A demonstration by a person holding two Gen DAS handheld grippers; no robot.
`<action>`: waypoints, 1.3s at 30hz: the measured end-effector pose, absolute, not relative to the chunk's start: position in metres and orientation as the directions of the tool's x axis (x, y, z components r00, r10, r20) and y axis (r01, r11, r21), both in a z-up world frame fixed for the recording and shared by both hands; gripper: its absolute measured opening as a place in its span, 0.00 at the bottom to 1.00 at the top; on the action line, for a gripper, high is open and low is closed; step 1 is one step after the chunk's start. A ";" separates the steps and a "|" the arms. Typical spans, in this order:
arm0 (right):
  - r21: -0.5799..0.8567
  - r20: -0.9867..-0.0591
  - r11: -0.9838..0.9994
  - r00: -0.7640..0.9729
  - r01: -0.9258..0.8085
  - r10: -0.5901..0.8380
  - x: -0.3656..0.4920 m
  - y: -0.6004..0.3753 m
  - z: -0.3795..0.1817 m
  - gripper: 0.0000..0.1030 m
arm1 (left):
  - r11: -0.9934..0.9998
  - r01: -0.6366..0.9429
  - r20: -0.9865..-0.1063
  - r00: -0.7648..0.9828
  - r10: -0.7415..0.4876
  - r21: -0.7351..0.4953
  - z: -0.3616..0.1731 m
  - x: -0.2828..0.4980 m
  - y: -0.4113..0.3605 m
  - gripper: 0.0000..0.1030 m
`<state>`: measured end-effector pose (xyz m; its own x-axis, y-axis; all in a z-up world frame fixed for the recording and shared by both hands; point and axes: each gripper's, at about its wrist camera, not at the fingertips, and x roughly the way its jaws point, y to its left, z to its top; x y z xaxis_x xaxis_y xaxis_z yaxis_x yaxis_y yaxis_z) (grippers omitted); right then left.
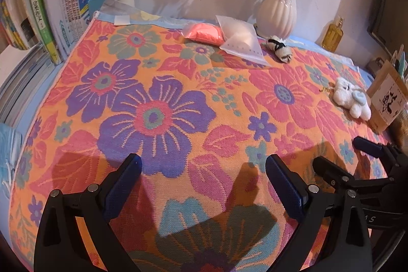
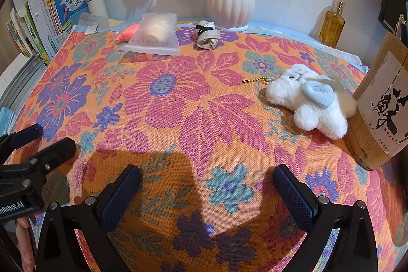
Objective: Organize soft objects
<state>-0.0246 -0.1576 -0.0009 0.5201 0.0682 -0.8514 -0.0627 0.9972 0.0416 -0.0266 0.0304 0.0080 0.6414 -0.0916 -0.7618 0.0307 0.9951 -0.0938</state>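
A white plush toy [image 2: 309,98] with a blue ear and a bead chain lies at the right of the floral cloth [image 2: 193,119]; it also shows in the left wrist view [image 1: 353,97]. A rolled cloth bundle [image 2: 207,38] [image 1: 279,49] lies near the vase. A frosted zip bag [image 2: 155,35] [image 1: 241,42] partly covers a pink soft packet [image 2: 127,34] [image 1: 204,33] at the back. My left gripper [image 1: 204,167] is open and empty over the cloth's near part. My right gripper [image 2: 206,179] is open and empty, to the right of the left one.
A white vase [image 2: 230,1] with flowers stands at the back. A yellow bottle [image 2: 331,26] is at the back right. A brown paper-labelled box [image 2: 382,103] stands at the right edge. Books [image 1: 51,12] line the left side.
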 end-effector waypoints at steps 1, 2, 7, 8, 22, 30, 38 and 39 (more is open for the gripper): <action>0.042 -0.851 0.997 0.520 -0.063 0.068 -0.024 -0.158 -0.001 1.00 | 0.995 0.022 -0.760 0.644 -0.090 -0.099 0.008 -0.027 0.032 0.95; 0.041 -0.851 0.997 0.520 -0.063 0.068 -0.024 -0.158 -0.001 1.00 | 0.994 0.018 -0.760 0.644 -0.091 -0.103 0.008 -0.026 0.033 0.95; 0.042 -0.851 0.997 0.520 -0.063 0.068 -0.024 -0.158 -0.001 1.00 | 0.994 -0.010 -0.766 0.638 -0.077 -0.108 0.008 -0.025 0.035 0.95; 0.041 -0.852 0.997 0.520 -0.063 0.068 -0.025 -0.158 -0.001 1.00 | 0.994 -0.010 -0.778 0.624 -0.077 -0.107 0.007 -0.023 0.035 0.95; 0.166 -0.850 0.986 0.503 -0.028 0.158 -0.044 -0.172 0.005 1.00 | 0.943 0.028 -0.763 0.580 -0.285 -0.331 0.049 0.079 0.035 0.99; 0.059 -0.879 0.995 0.469 -0.076 0.088 -0.043 -0.159 0.001 1.00 | 0.944 0.035 -0.749 0.599 -0.282 -0.327 0.018 0.148 -0.008 0.99; 0.062 -0.881 0.991 0.459 -0.121 0.111 -0.037 -0.160 0.000 1.00 | 0.943 0.050 -0.737 0.611 -0.289 -0.328 0.013 0.161 -0.006 0.45; 0.067 -0.881 0.990 0.459 -0.122 0.116 -0.037 -0.160 0.000 1.00 | 0.936 0.044 -0.729 0.615 -0.301 -0.349 0.013 0.160 -0.001 0.40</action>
